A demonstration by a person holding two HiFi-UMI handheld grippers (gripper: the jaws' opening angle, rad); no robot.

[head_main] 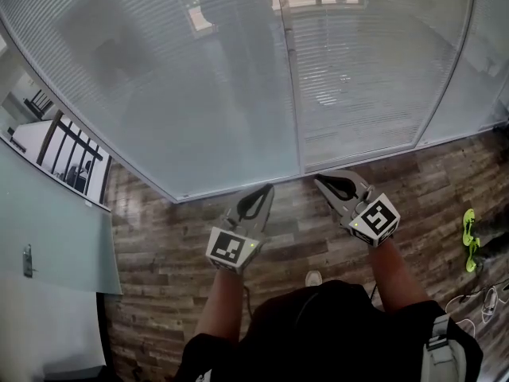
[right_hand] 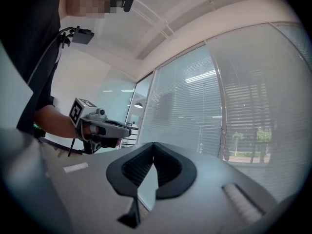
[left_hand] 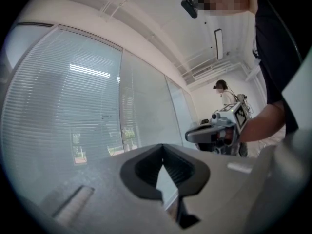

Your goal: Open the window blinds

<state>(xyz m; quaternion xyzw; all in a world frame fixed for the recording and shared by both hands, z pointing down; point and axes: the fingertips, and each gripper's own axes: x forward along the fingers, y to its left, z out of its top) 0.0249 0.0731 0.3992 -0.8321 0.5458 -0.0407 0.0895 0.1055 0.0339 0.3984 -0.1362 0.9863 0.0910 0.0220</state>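
White slatted window blinds (head_main: pixel 199 94) hang lowered, their slats closed, over a glass wall ahead of me, split by a vertical frame post (head_main: pixel 290 78). They also fill the left gripper view (left_hand: pixel 63 111) and the right gripper view (right_hand: pixel 195 106). My left gripper (head_main: pixel 266 188) is held level a short way in front of the blinds, jaws together and nothing in them. Beside it my right gripper (head_main: pixel 318 180) is also shut and empty, pointing at the same wall. Each gripper sees the other: the right gripper (left_hand: pixel 187 136) and the left gripper (right_hand: pixel 127 128). Neither touches the blinds.
Wood-plank floor (head_main: pixel 183 245) lies below. A frosted glass panel (head_main: pixel 48 237) stands at the left, with a dark railing (head_main: pixel 71 153) seen behind it. A green object (head_main: pixel 470 237) and cables (head_main: pixel 477 301) lie at the right. Another person (left_hand: pixel 222 91) stands far back.
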